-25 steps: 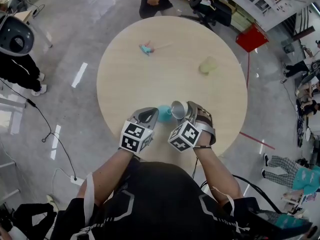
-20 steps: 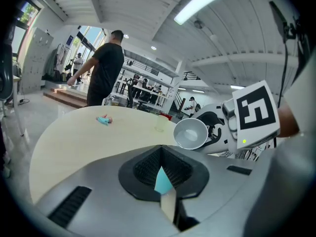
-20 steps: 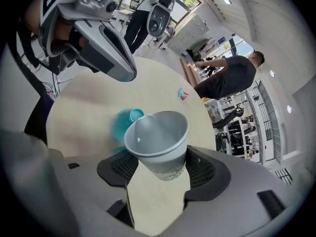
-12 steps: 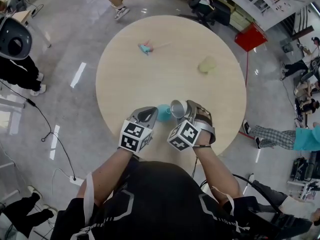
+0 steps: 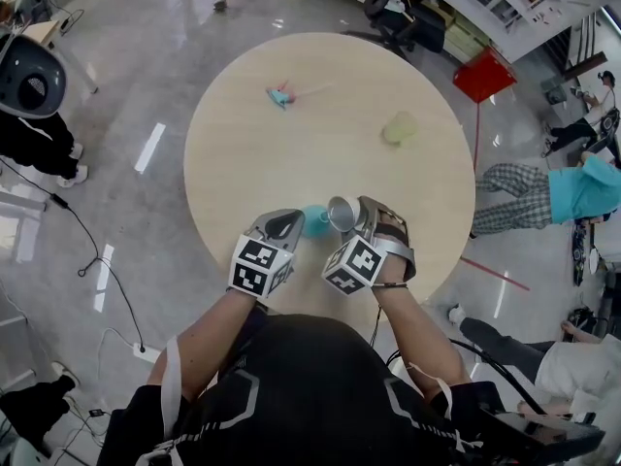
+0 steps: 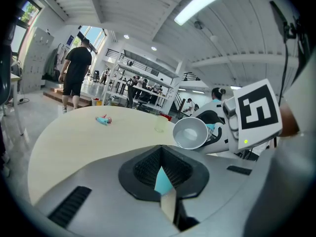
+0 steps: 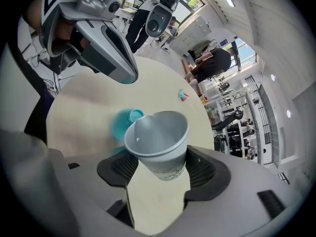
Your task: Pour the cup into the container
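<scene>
My right gripper (image 5: 365, 217) is shut on a white paper cup (image 5: 343, 212), gripping its lower body (image 7: 167, 168). The cup lies tipped on its side, with its mouth turned left toward the teal container (image 5: 315, 220). Its inside (image 6: 190, 133) looks bare. My left gripper (image 5: 290, 225) is shut on the container's edge; a thin teal sliver (image 6: 162, 179) shows between its pads. In the right gripper view the container (image 7: 123, 123) is blurred, just beyond the cup's rim. Both grippers sit close together near the front edge of the round table (image 5: 252, 163).
A small teal and pink object (image 5: 281, 94) lies at the table's far side. A pale green cup (image 5: 399, 127) stands at the far right. People walk on the floor around the table, and a red stand (image 5: 488, 73) is past the far right.
Both grippers, the cup and the container have stayed almost still, drifting slightly left. People in the background have walked on.
</scene>
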`<state>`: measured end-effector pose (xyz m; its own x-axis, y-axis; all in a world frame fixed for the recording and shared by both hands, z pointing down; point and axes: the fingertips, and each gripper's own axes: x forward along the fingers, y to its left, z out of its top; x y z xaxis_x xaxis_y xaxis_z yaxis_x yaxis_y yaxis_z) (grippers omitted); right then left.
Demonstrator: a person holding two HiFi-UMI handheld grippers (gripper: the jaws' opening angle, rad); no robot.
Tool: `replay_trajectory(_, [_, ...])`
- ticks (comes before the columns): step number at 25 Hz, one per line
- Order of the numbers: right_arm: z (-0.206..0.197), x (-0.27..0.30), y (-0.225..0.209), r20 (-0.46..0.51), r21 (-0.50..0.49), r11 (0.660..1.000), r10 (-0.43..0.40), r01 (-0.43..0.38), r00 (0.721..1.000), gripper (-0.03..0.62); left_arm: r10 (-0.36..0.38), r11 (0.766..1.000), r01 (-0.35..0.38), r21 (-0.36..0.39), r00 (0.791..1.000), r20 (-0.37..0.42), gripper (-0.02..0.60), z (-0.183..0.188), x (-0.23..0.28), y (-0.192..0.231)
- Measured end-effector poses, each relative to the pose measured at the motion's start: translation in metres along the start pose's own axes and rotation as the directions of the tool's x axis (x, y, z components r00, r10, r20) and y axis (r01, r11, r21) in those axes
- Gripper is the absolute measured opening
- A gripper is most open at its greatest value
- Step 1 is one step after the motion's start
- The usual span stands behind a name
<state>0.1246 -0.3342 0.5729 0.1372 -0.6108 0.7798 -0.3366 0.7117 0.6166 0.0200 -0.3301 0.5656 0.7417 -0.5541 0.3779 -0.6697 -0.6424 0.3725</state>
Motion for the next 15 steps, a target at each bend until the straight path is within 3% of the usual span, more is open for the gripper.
replay_trajectory(15, [-0.0017, -0.0003, -0.0019, -0.009, -0.024, 1.0, -0.014, 0.014, 1.0, 0.302, 0.0, 1.0, 0.0, 0.004, 1.0, -0.003, 0.002, 0.0011, 0.0011, -0.0023])
